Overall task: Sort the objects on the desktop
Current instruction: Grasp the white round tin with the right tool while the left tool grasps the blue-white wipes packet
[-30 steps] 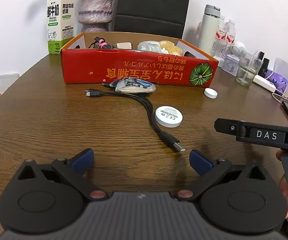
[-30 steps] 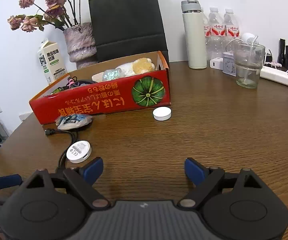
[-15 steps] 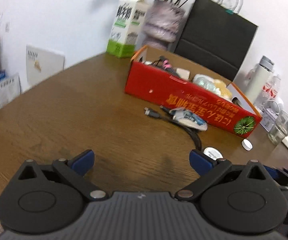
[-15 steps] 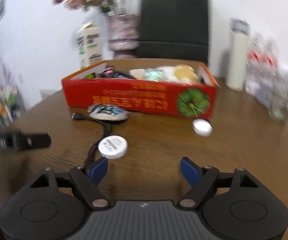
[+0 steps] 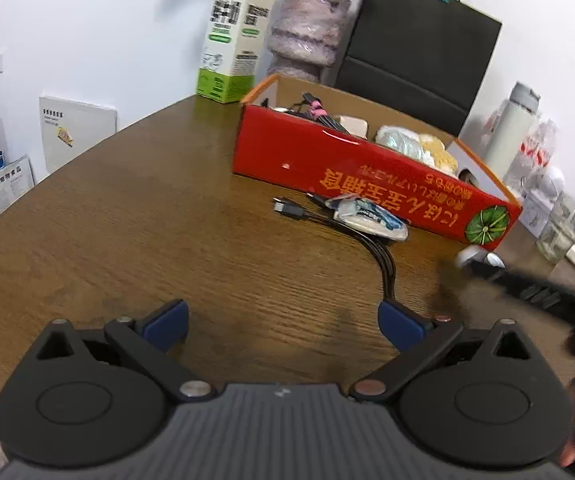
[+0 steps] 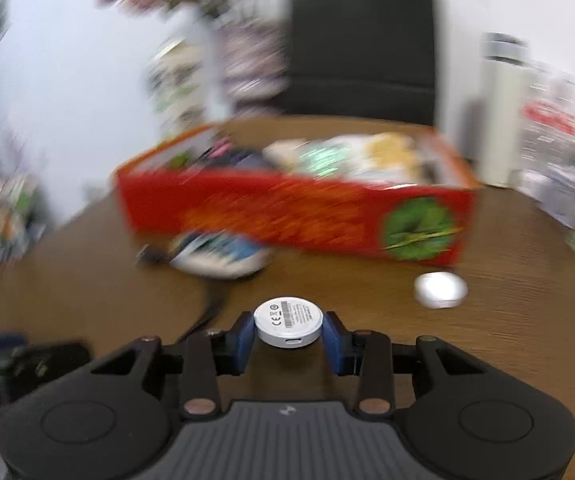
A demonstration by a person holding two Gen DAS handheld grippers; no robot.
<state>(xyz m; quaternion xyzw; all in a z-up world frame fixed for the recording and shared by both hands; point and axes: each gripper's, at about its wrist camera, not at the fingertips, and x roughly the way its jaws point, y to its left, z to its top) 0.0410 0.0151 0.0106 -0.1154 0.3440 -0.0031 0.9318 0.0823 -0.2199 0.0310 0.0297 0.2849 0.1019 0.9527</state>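
Nearest us, our right gripper [image 6: 288,338] is closing its blue pads onto the white round puck [image 6: 288,321], our left gripper [image 5: 283,322] stands apart over bare table [image 5: 135,216], and the red box [image 5: 367,178] sits farther off at one o'clock.

Your left gripper [image 5: 283,320] hangs with jaws wide over bare table [image 5: 127,232]. At one o'clock a black cable [image 5: 383,252] runs under a small packet [image 5: 371,220] beside the red box [image 5: 367,176] (milk carton [image 5: 235,36] behind, at twelve).
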